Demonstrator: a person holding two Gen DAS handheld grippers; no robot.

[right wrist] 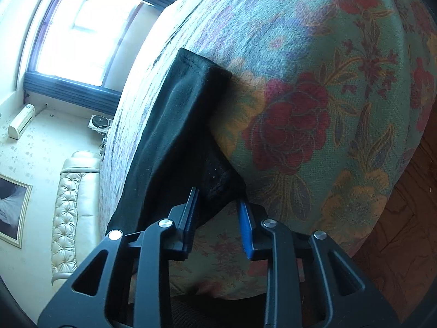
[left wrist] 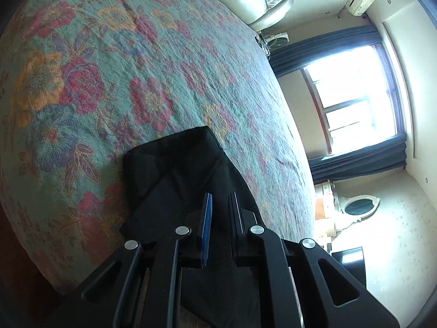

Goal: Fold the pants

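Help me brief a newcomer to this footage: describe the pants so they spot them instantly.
Start with the bed, covered by a green quilt with red and orange flowers. Near its edge lies a flat strip of cloth: the pants, folded lengthwise. They are plain black, the only unpatterned item on the bed.

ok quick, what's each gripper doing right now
left gripper: closed on the black pants.
right gripper: jaws part open around the pants' edge; grip cannot be told.
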